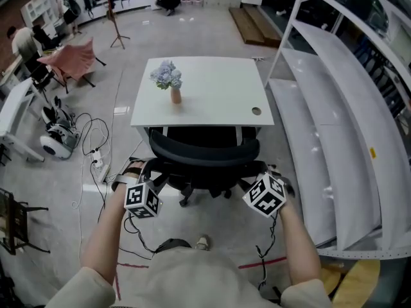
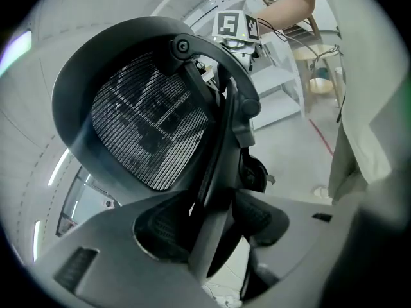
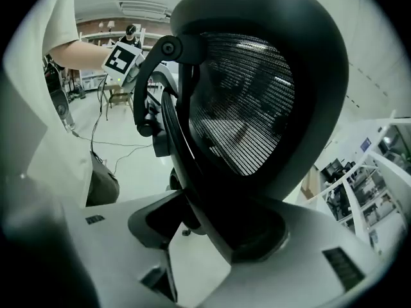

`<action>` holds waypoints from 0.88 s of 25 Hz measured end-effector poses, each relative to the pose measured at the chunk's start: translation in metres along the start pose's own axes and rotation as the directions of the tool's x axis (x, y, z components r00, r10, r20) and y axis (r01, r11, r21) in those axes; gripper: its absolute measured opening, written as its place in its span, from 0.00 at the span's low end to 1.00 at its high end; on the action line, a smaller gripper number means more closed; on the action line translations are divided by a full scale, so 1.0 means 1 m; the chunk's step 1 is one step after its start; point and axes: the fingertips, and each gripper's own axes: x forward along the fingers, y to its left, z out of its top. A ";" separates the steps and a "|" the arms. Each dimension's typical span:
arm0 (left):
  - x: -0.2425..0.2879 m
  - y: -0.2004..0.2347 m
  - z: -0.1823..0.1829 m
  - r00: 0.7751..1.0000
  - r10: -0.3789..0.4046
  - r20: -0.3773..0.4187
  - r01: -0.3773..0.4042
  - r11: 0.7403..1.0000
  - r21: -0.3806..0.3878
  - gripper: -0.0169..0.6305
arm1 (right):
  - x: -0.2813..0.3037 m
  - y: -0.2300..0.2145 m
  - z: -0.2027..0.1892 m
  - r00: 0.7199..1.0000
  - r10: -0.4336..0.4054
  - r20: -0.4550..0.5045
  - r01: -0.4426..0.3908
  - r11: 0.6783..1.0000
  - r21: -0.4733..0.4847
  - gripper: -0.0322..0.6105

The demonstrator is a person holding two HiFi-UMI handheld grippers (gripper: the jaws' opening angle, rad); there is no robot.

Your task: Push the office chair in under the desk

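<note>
The office chair (image 1: 204, 151) sits at the near edge of the desk (image 1: 212, 82), with its seat already under the top. The left gripper (image 1: 136, 178) and right gripper (image 1: 266, 181) each squeeze one side of the chair's back. I think only a little push is left.

1. Chair (image 1: 204, 151) stood at the near edge of the desk (image 1: 215, 76), seat partly under the top, backrest toward the person.
2. Left gripper (image 1: 133, 174) and right gripper (image 1: 268, 174) sat at the backrest's two ends.
3. Desk carried a flower vase (image 1: 174, 95) far-left and a grommet (image 1: 256, 111) near-right.
4. Shelving (image 1: 334, 114) ran along the right; cables (image 1: 96, 154) lay on the floor to the left.
</note>
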 end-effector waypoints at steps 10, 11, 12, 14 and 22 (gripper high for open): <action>0.034 0.036 0.000 1.000 0.000 -0.008 0.000 1.000 -0.014 0.36 | 0.023 -0.046 0.008 1.000 0.000 0.019 0.000 1.000 -0.019 0.40; 0.038 0.040 -0.001 1.000 -0.001 -0.009 0.001 1.000 -0.015 0.36 | 0.026 -0.050 0.009 1.000 0.001 0.020 -0.001 1.000 -0.020 0.40; 0.040 0.043 -0.001 1.000 -0.002 -0.010 0.002 1.000 -0.017 0.36 | 0.028 -0.055 0.010 1.000 0.003 0.022 -0.002 1.000 -0.022 0.40; 0.046 0.051 -0.001 1.000 -0.002 -0.012 0.002 1.000 -0.021 0.36 | 0.033 -0.064 0.013 1.000 0.006 0.026 -0.005 1.000 -0.027 0.40; 0.071 0.081 -0.006 1.000 0.013 -0.023 -0.014 1.000 -0.028 0.36 | 0.055 -0.102 0.025 1.000 -0.005 0.024 0.006 0.999 -0.041 0.41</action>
